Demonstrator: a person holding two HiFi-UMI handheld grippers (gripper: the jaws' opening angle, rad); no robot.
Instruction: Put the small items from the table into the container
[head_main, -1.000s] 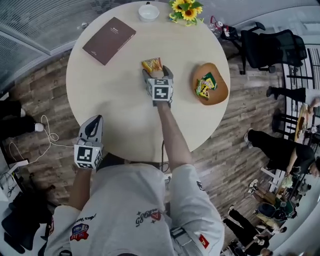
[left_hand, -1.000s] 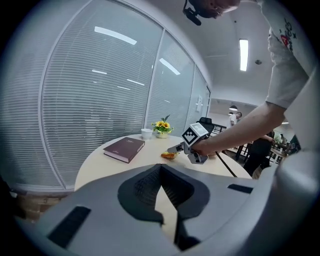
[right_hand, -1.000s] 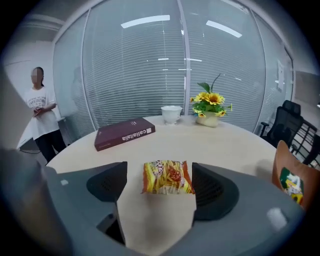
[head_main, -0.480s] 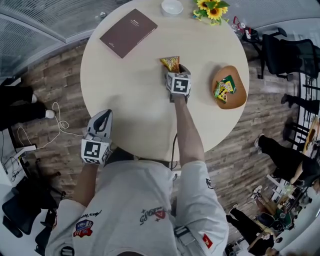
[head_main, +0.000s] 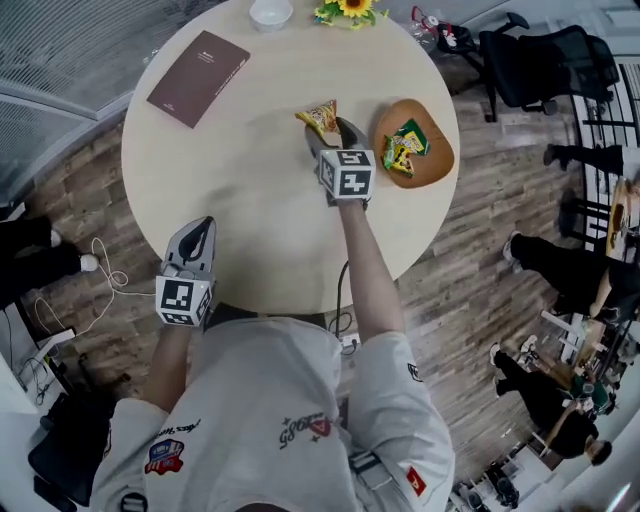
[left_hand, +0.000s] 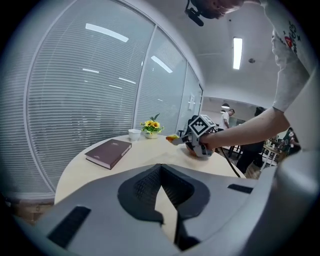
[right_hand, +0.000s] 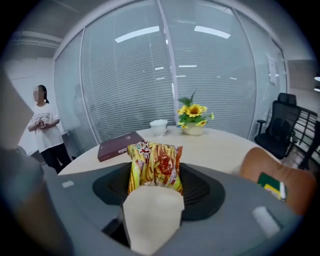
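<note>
Right gripper view shows the snack packet (right_hand: 155, 165) upright between the jaws of the right claw (head_main: 331, 137), which are closing on it, near the wooden bowl (head_main: 435, 165). The transfer step is judged in hand; a carry over the rim and a release are called for next. The left claw (head_main: 203, 225) is held shut and empty at the worktop (head_main: 250, 180) edge, and the bowl's contents cannot be fully made out.

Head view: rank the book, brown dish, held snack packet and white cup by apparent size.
1. book
2. brown dish, slightly smaller
3. snack packet and white cup: these look alike. The packet is partly hidden and the cup is cut by the frame edge, so they are unranked.
</note>
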